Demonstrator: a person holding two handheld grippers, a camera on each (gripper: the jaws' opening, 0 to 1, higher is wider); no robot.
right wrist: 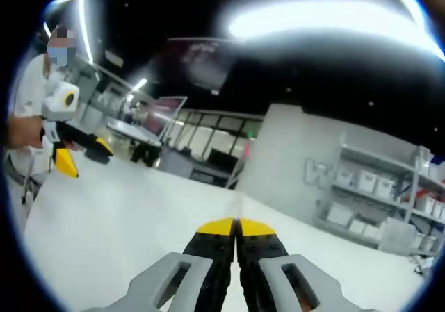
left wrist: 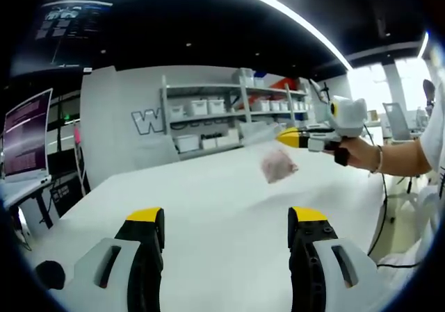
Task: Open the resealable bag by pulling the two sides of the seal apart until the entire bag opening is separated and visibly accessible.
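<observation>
One resealable bag (left wrist: 277, 160) hangs from the right gripper (left wrist: 286, 137).

Clear resealable bag held up in the air, right of centre in the left gripper view.

The bag (left wrist: 272, 153) is transparent plastic with a pale pinkish lump sagging in its lower end. It hangs tilted above the white table (left wrist: 208, 208), not touching it, its upper edge pinched at the yellow tip of the right gripper (left wrist: 286, 137). Whether the seal is parted cannot be told.
</observation>
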